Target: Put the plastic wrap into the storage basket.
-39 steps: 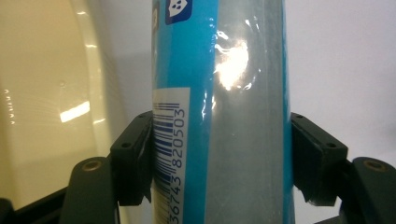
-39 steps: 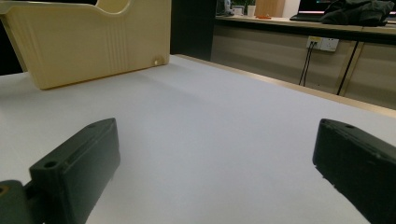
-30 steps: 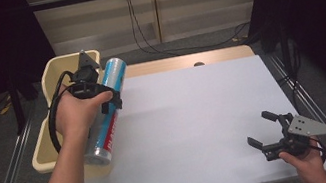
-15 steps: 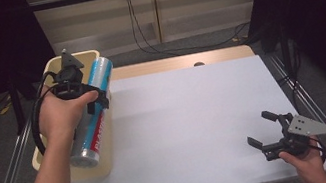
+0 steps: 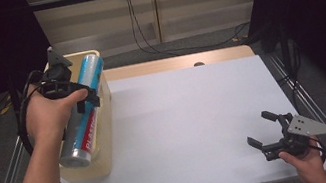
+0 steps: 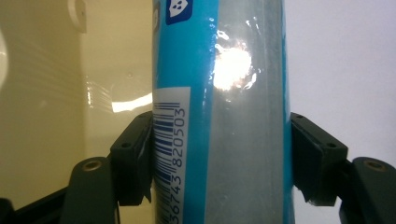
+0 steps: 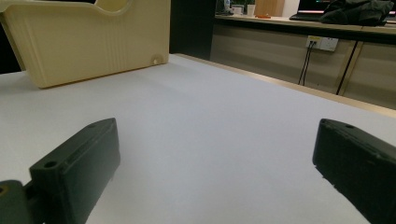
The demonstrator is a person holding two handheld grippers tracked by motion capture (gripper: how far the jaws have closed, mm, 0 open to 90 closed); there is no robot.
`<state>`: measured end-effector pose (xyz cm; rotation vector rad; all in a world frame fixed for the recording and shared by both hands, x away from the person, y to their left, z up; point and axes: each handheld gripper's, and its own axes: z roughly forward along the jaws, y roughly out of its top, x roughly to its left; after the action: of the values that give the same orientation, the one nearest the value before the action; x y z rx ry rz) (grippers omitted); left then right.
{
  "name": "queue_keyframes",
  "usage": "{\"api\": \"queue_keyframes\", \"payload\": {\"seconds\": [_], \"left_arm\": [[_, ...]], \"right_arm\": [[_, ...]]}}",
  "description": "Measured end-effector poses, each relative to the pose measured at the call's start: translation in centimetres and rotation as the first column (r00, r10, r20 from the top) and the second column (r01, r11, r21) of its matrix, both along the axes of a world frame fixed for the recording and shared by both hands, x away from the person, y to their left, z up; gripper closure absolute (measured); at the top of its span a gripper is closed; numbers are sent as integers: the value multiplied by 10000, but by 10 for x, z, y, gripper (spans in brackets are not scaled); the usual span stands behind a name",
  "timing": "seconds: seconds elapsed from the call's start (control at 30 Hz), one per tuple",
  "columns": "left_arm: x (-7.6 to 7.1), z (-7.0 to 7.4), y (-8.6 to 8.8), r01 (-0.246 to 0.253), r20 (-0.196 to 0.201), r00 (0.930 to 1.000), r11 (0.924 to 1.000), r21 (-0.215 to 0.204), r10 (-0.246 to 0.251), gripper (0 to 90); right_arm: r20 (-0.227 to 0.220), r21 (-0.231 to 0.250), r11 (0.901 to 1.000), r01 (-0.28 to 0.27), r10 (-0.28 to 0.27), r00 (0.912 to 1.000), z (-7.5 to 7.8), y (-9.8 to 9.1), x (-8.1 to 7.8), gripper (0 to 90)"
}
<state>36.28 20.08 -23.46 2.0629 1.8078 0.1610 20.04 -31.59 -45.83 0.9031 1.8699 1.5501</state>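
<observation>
White covering spans the desk (image 5: pixel 192 122), with a wooden strip along its far edge and dark curtains to either side; cables hang down the pale wall beyond. At the desk's nine o'clock edge stands a cream plastic bin (image 5: pixel 100 90), open at the top.

In the high view the left claw (image 5: pixel 81 96) is clamped across the middle of a long blue-and-silver tube (image 5: pixel 85 116) with red lettering down its side. The tube hangs tilted over the bin, its far end toward twelve o'clock and its near cap toward six. The left gripper view shows both jaw pads pressed flat on opposite sides of the tube (image 6: pixel 219 116), beside the barcode, with the bin's inner wall (image 6: pixel 60 93) behind at nine o'clock and white desk at three.

The step in hand looks like lowering the tube into the bin. To do it well, I would bring the tube's length parallel with the bin's long axis, so neither end catches the rim, lower it well inside, and part the jaws only then. The smooth, shiny wrap may slip if the hold eases too soon.

Over at five o'clock the right claw (image 5: pixel 267 130) rests low above the desk, jaws spread wide with nothing between them, well apart from the bin (image 7: pixel 93 42).
</observation>
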Motion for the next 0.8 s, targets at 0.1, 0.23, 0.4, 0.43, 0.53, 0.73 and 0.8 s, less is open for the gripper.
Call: {"api": "queue_keyframes", "payload": {"seconds": [0.1,0.23,0.4,0.43,0.53,0.73,0.8], "left_arm": [[-1,2,5,-108,42,9999,9999,80,107,323],[-2,3,11,-298,77,9995,9994,151,297,323],[-3,-1,17,-404,29,9992,9988,268,403,323],[-3,-2,18,-526,57,9986,9983,232,524,323],[-3,-5,20,-490,-9,9988,9982,340,490,323],[-2,-13,23,-636,-65,9979,9972,398,640,322],[-2,-16,24,-660,-99,9977,9968,457,665,322]], "right_arm": [[29,-4,10000,5,-5,10000,0,-1,0,3],[-11,5,10000,9,-9,10000,0,0,0,3],[4,20,10000,14,-14,10000,0,0,0,3],[3,9,10000,18,-18,10000,0,0,0,3],[1,16,10000,18,-18,10000,0,0,0,3],[-13,5,10000,-6,6,10000,0,0,0,3],[9,-25,10000,4,-4,10000,0,0,0,3]]}}
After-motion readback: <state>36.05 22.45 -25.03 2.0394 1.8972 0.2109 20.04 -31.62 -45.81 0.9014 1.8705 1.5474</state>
